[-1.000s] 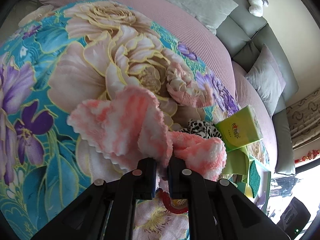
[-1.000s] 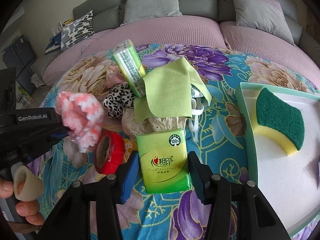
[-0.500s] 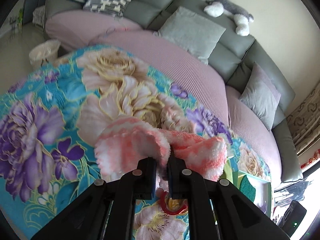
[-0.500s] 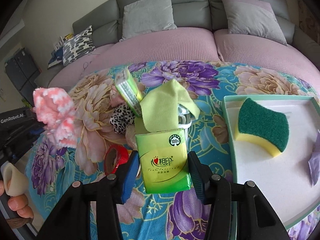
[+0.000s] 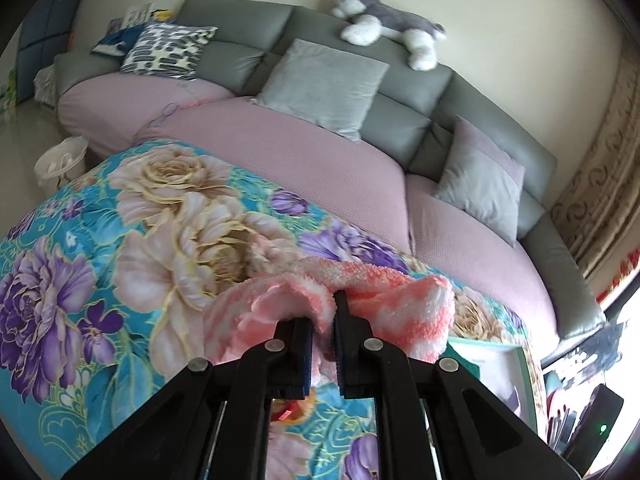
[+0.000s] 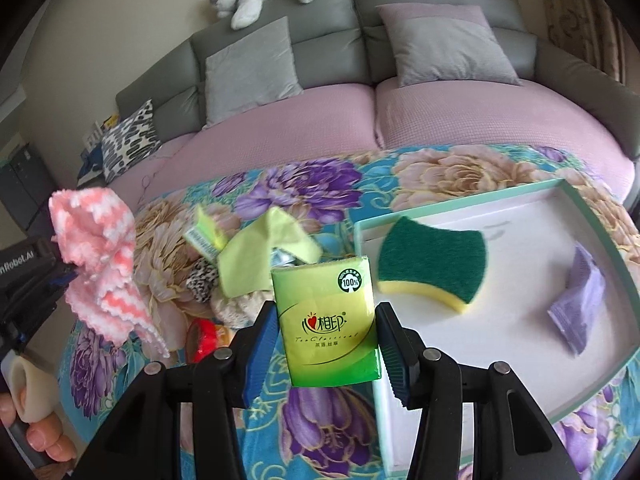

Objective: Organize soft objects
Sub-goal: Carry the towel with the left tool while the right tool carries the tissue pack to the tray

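Left of the tray (image 6: 460, 208), the left gripper (image 5: 323, 326) pinches a limp, light pink cloth (image 5: 384, 300) aloft; pinching a fold suits it. Near the tray's edge, the right gripper (image 6: 326, 344) clamps a squashy tissue pack (image 6: 328, 324) by its sides.

Tray (image 6: 592, 216) floor lies bare between sponge (image 6: 432, 264) and purple packet (image 6: 576, 308).

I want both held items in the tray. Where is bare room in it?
The tray is bare between the green sponge and purple packet, and along its near edge. The pile around the green cloth is crowded.
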{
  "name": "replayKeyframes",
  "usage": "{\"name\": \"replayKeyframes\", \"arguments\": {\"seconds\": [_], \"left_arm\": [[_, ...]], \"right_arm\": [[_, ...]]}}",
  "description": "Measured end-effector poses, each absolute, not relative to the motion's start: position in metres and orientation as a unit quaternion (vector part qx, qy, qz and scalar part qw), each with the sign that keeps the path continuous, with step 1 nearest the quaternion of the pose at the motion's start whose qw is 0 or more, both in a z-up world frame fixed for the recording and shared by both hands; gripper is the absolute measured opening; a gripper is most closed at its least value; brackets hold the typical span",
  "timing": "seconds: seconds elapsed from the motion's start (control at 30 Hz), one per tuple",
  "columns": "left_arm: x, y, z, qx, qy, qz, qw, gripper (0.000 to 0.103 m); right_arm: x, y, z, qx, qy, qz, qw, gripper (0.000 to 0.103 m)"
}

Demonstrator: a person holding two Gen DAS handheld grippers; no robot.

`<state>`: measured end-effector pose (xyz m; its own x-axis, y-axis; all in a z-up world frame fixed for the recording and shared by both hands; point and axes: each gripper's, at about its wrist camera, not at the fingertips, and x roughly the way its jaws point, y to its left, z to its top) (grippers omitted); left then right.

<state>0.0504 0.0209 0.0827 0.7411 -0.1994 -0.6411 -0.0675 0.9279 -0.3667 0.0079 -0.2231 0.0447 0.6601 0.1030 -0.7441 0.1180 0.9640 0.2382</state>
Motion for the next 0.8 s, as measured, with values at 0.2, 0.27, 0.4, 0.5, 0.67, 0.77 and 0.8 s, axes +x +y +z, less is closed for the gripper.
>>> {"name": "replayKeyframes", "arguments": {"seconds": [0.2,0.27,0.4,0.5,0.67,0.77,0.8], "left_arm": [[0.046,-0.018,0.088,-0.149,0.354,-0.07,0.921,0.009],[0.045,-0.033,0.087,-0.135,0.353,-0.083,0.922,0.009],[0.041,-0.067,0.085,-0.1,0.354,-0.12,0.922,0.009],[0.036,-0.092,0.083,-0.075,0.355,-0.149,0.92,0.009],[0.029,-0.132,0.076,-0.037,0.359,-0.192,0.913,0.009],[0.023,-0.154,0.072,-0.019,0.36,-0.218,0.907,0.009],[0.021,-0.161,0.07,-0.017,0.361,-0.228,0.904,0.009]], "right_arm": [[-0.005,-0.269,0.046,0.161,0.407,-0.053,0.897,0.052],[-0.01,-0.288,0.044,0.171,0.407,-0.078,0.894,0.052],[-0.026,-0.331,0.041,0.196,0.405,-0.133,0.883,0.052],[-0.037,-0.359,0.037,0.218,0.405,-0.166,0.872,0.052],[-0.053,-0.394,0.032,0.242,0.398,-0.208,0.86,0.052],[-0.059,-0.406,0.033,0.245,0.392,-0.226,0.857,0.052],[-0.061,-0.409,0.033,0.245,0.391,-0.231,0.857,0.052]]}}
